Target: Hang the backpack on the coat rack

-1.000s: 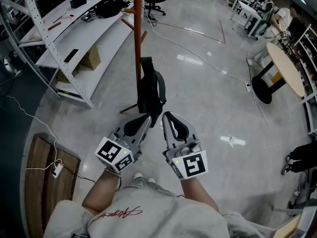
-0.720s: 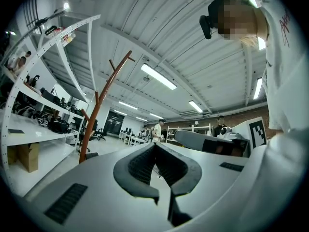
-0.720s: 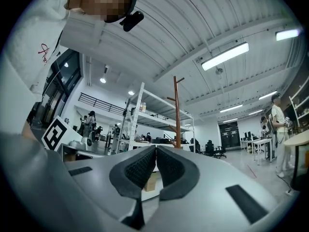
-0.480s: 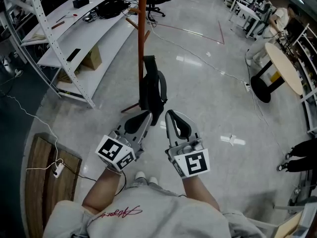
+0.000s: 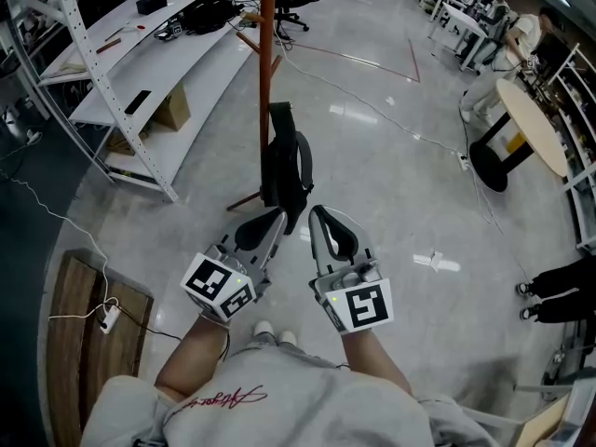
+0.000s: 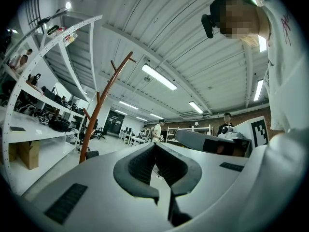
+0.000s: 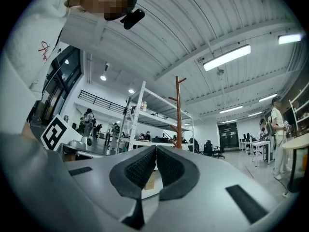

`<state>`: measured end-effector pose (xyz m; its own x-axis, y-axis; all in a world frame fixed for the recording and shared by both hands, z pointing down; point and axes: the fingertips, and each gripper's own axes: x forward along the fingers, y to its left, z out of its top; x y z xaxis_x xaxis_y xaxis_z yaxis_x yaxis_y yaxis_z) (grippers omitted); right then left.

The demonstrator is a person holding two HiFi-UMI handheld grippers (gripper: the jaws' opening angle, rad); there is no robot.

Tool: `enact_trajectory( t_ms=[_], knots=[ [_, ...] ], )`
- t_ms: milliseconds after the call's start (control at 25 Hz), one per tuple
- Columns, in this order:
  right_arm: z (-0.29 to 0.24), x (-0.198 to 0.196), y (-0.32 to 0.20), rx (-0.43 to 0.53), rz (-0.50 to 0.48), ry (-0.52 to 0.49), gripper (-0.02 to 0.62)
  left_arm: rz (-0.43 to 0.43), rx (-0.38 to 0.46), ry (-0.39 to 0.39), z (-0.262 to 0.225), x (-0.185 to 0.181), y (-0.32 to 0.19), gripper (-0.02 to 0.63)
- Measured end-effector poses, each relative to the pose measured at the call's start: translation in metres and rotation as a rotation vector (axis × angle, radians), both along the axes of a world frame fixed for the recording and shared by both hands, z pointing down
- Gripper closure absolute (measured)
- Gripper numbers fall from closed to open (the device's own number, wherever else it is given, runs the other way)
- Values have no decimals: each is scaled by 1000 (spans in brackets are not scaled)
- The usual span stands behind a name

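Glossy grey floor [image 5: 391,184] fills the frame. At centre, 1 black backpack [image 5: 284,166] stands at the foot of an orange coat rack [image 5: 265,73]. Upper left: white shelving [image 5: 177,59], 1 cardboard box [image 5: 171,110]. Right: round table [image 5: 540,133].

Matt black cloth on the backpack [image 5: 282,170], mid-frame in the head view. Smooth, reddish-brown, wood-like finish on the coat rack [image 5: 265,63] above it. Glossy, light-reflecting grey on the floor [image 5: 400,184]. Smooth matt grey plastic on the left gripper [image 5: 276,218] and right gripper [image 5: 317,214], with dark, finely ribbed, rubbery-looking pads [image 7: 140,168]. White-painted metal on the shelving [image 5: 177,63], upper left. Brown grained wood on the board [image 5: 70,343], lower left.
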<state>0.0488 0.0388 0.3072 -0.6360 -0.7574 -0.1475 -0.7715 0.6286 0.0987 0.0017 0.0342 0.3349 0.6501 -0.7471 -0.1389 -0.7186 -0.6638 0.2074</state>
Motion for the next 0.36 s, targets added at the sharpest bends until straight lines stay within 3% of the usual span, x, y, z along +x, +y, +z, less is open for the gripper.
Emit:
enact_trajectory(
  t_ms=[360],
  knots=[
    [-2,0,-1,10,-4,-2,575,-17,-2,-7,1,-2,-2,590]
  ],
)
